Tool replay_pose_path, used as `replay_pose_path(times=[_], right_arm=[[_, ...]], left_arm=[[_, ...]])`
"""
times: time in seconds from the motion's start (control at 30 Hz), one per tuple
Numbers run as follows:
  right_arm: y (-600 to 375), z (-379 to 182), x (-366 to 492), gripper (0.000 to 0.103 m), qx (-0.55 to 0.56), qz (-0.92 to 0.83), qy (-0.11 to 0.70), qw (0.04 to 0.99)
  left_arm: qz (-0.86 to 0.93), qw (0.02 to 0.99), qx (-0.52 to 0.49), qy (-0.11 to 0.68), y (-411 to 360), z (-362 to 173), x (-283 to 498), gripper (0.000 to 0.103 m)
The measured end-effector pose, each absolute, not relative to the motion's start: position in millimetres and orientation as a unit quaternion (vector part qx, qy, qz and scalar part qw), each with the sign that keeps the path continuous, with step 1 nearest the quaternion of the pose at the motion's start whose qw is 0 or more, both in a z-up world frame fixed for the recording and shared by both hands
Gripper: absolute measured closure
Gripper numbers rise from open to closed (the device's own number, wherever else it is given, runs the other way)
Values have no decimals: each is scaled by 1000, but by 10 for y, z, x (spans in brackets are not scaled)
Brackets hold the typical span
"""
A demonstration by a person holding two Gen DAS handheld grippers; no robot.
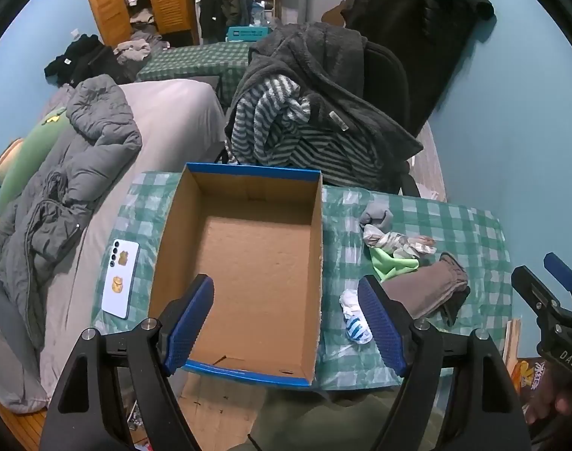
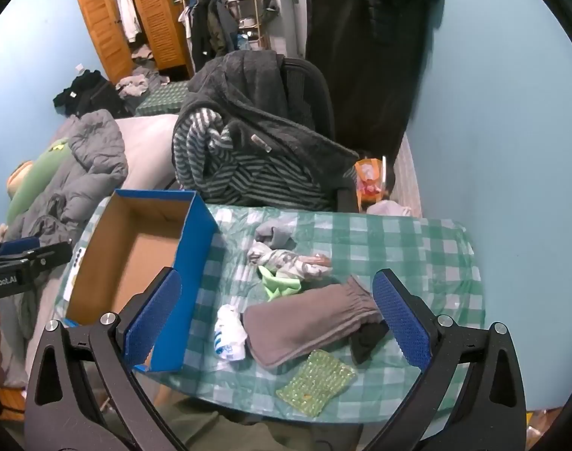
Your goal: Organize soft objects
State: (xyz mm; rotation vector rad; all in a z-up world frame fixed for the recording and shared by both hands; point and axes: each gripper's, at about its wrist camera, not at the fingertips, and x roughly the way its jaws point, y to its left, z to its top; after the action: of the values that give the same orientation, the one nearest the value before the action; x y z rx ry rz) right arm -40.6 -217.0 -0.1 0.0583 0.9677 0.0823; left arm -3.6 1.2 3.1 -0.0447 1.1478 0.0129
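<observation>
On desk (image 2: 417, 240) beside empty box (image 1: 256, 248) — loose socks (image 2: 231, 332), grey cloth (image 2: 308, 327); both hand-held grippers (image 1: 286, 323) (image 2: 282, 323) wide, unladen — risk: snagging neighbours.

The right gripper (image 2: 282, 319) hangs above the table (image 2: 417, 240), jaws wide apart and holding nothing. Right of the cardboard box (image 2: 143, 259) lie a grey cloth (image 2: 308, 323), a white sock (image 2: 229, 332) and a green mesh pad (image 2: 316, 383).
</observation>
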Motion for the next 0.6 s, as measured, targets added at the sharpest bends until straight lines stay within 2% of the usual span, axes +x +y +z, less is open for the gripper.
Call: replay_pose_path(times=[0.6], right_arm=[[-2212, 3, -392, 2, 29, 42, 466, 883]], left_arm=[[3, 839, -23, 544, -45, 11, -37, 23]])
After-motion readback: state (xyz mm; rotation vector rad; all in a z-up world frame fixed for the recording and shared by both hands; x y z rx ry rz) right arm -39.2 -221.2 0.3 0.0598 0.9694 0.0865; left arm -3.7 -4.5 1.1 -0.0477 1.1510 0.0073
